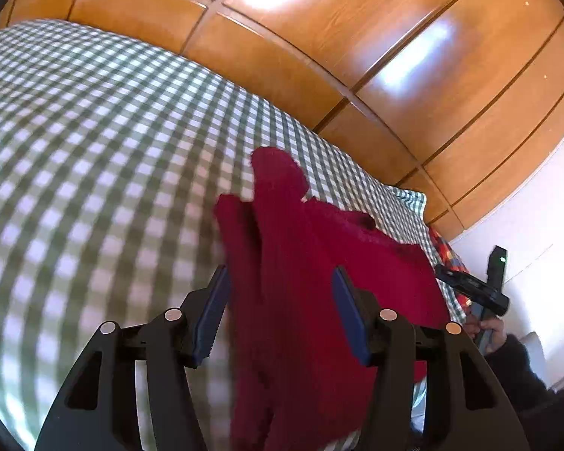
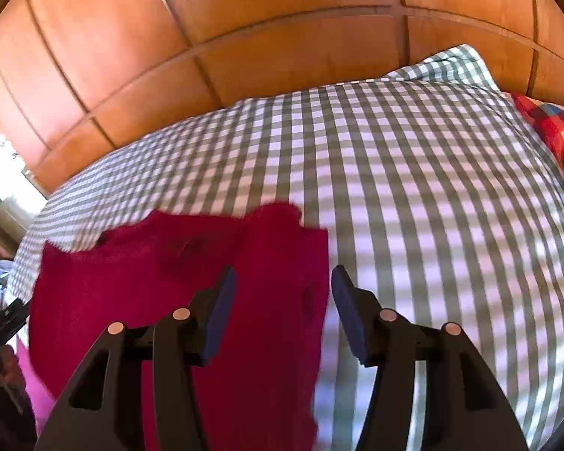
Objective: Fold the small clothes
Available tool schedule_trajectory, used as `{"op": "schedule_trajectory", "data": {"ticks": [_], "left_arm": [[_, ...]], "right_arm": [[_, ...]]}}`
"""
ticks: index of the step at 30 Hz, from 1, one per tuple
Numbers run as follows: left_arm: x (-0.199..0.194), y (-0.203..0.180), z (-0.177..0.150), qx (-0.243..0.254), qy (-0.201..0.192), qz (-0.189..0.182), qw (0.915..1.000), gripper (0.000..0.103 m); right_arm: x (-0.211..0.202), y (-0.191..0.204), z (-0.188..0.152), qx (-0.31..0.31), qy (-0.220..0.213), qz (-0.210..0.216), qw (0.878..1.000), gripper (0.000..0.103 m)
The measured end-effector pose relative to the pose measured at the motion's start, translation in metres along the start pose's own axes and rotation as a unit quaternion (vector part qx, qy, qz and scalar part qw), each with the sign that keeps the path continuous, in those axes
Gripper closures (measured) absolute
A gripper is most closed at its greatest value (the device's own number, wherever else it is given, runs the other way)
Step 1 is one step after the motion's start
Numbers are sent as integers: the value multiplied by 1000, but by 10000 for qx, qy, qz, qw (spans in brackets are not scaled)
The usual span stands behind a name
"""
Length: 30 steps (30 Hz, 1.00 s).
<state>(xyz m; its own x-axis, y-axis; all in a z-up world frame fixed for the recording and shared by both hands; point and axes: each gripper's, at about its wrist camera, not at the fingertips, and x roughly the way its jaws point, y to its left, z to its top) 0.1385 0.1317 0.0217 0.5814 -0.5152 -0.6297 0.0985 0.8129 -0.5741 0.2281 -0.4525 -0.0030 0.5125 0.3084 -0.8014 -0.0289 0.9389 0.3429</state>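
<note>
A dark red knitted garment (image 1: 282, 206) lies spread on the green-and-white checked bedcover (image 1: 94, 150), blurred in both views. My left gripper (image 1: 280, 278) hovers over it, open, its blue pads clear of the cloth that shows in the gap. In the right wrist view the same garment (image 2: 150, 282) fills the lower left. Its right edge runs through the gap of my right gripper (image 2: 282, 276), which is open too, with no pad pressing on the cloth. The right gripper's body (image 1: 481, 293) shows at the far right of the left wrist view, held by a hand.
Glossy wooden wardrobe doors (image 1: 357, 37) stand behind the bed. A red plaid cloth (image 2: 552, 127) lies at the bed's right edge. A pink fabric (image 2: 34, 376) peeks out below the garment at lower left. The checked bedcover (image 2: 432, 188) stretches to the right.
</note>
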Motion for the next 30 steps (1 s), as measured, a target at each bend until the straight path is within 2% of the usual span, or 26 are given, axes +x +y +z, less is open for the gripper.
{"op": "schedule_trajectory", "data": {"ticks": [2,3,4,5,7,10,11,14,16,18,22,23,25,26,27,30], "left_arm": [[15,-6,8,43,78,87,9999,49],[22,-8,10,68,117,62,9999,49],[29,-11,13,160,173,61,9997,57],[34,-15,14,279,228,146,9992,78],[41,-21,17,596,222,328,9974,96],[29,-21,21,579,-138,469,9971,97],[28,-17,23,493,-194,550,9971,97],[43,-3,26,285,0,1086,9937,97],[59,6,22,208,215,1549,9875,97],[65,13,17,42,277,1638,9861,97],[55,4,18,115,225,1943,9806,89],[51,-2,18,174,181,2071,9780,80],[40,-17,24,305,-65,2315,9723,78],[32,-24,26,409,-239,2388,9699,78],[27,-29,28,471,-371,2423,9684,78],[10,-48,24,683,-704,2327,9676,78]], "right_arm": [[20,3,12,-14,107,-97,9999,52],[27,3,13,-41,170,-107,9998,61],[35,5,16,-90,244,-132,9996,73],[40,7,18,-133,292,-159,9994,92],[32,8,18,-155,88,-200,9996,93],[-1,-3,19,286,-604,-96,9977,94],[-3,-7,19,412,-683,-94,9968,94],[21,-7,20,434,-433,-285,9977,94],[45,-5,19,425,-201,-371,9982,94],[66,-3,13,379,-22,-568,9977,92],[66,-2,10,295,-90,-617,9976,88],[65,-2,11,274,-87,-629,9976,80],[53,-2,11,265,-171,-547,9980,60],[46,0,10,238,-275,-600,9975,42],[35,4,9,175,-444,-717,9963,40],[9,19,1,-78,-711,-700,9950,40]]}}
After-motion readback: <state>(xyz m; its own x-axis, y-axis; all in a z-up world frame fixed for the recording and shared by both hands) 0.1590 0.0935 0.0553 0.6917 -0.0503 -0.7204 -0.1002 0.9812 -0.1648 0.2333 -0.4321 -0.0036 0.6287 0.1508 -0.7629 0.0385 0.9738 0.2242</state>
